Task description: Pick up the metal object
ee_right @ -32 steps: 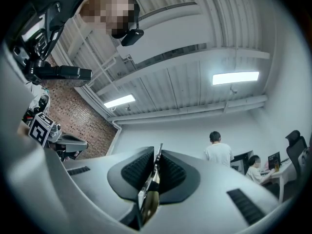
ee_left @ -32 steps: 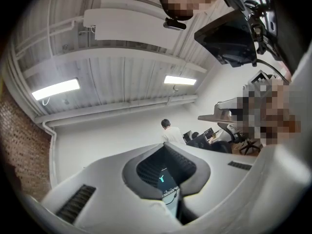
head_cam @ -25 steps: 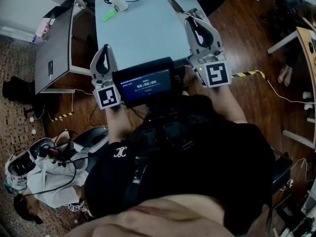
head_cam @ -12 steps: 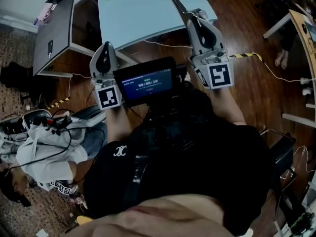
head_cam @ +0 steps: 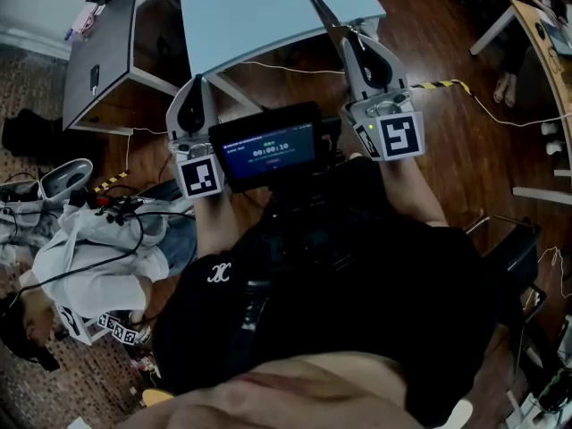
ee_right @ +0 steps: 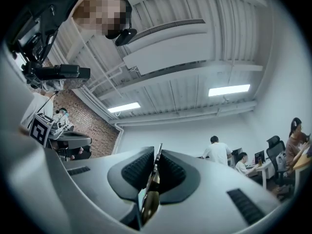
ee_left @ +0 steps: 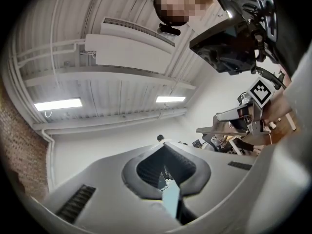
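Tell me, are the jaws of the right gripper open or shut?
Shut on the metal object. In the right gripper view, the right gripper has both jaws pressing the object's thin edge, with no gap.

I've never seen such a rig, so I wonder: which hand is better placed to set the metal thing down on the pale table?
The right. The right gripper is shut on the thin metal object, its tip by the edge of the table. The left gripper is shut with nothing between its jaws.
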A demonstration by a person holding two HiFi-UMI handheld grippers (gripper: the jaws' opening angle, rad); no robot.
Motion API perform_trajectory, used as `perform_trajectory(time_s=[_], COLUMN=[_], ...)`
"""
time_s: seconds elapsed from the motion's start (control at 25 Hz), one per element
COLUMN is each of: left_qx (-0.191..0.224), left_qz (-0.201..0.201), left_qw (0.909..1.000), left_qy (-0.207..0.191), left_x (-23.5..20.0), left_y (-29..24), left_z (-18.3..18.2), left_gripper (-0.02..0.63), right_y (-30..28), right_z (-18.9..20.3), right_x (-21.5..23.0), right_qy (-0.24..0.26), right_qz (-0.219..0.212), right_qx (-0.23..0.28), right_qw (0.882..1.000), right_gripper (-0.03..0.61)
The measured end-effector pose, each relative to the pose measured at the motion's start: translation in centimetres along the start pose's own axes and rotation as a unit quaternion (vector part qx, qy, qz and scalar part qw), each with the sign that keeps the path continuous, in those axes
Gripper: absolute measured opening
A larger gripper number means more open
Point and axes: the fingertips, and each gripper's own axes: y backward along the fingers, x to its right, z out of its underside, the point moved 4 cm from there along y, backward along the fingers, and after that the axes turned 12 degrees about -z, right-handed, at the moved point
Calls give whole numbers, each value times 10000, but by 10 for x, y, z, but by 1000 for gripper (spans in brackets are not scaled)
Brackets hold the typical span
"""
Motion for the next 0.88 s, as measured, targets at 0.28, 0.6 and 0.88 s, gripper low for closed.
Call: perform_trajectory(time_s=[0.28,0.6,0.88], left_qx=[-58,-32,-51], left_qz=[-126,-193,-223], left_qw=[9999,9998,9997], left_qy=[-29,-1,-59], left_x=[-14,-21,-10], left_y=[-27,-43,-54], left_z=[15,28,20], left_gripper=[12,12,12], right_y=[-23,-44,-44], right_z=[13,24,23], right_x=[14,27,42], right_qy=[20,82,61], right_qz=[-15,-64,-145], right_qx=[-7,-10,-28], right_qw=[10000,9999,9999], right_gripper=[3,3,3])
